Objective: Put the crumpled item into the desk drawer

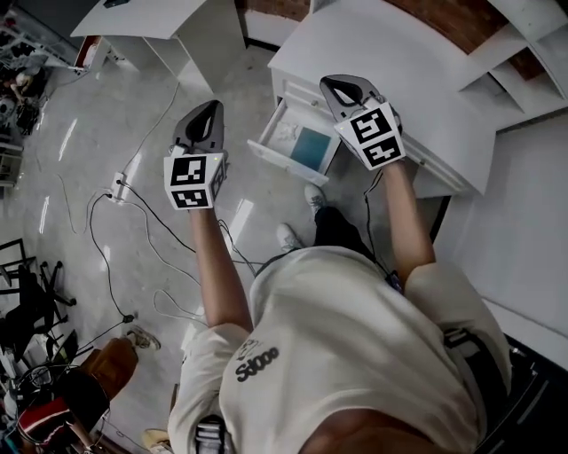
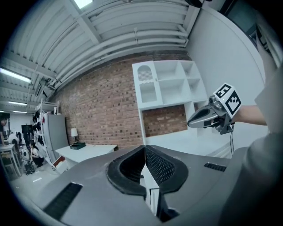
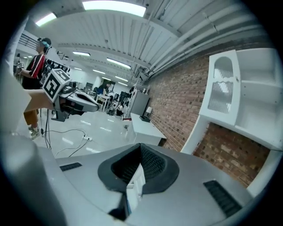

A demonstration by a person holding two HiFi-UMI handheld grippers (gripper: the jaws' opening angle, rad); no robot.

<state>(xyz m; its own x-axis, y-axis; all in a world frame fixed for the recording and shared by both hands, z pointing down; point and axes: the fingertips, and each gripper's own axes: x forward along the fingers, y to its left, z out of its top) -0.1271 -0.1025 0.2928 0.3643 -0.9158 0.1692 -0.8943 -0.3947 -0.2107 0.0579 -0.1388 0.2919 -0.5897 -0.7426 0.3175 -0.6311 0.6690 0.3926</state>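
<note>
The white desk's drawer [image 1: 266, 152] stands pulled open. Inside it lie a white crumpled item [image 1: 286, 133] and a teal flat thing [image 1: 311, 146]. My left gripper [image 1: 206, 120] hangs over the floor to the left of the drawer, jaws shut and empty. My right gripper [image 1: 342, 89] is above the desk's front edge, just right of the drawer, also shut on nothing. In the left gripper view my own jaws [image 2: 144, 148] meet in a line and the right gripper [image 2: 212, 115] shows at the right. In the right gripper view the jaws [image 3: 140, 145] meet, and the left gripper [image 3: 77, 100] shows at the left.
The white desk [image 1: 399, 80] carries a shelf hutch [image 1: 524, 44] against a brick wall. A second white desk [image 1: 177, 27] stands at the upper left. Cables [image 1: 133, 213] and a power strip [image 1: 117, 184] lie on the glossy floor. My feet [image 1: 288, 235] are below the drawer.
</note>
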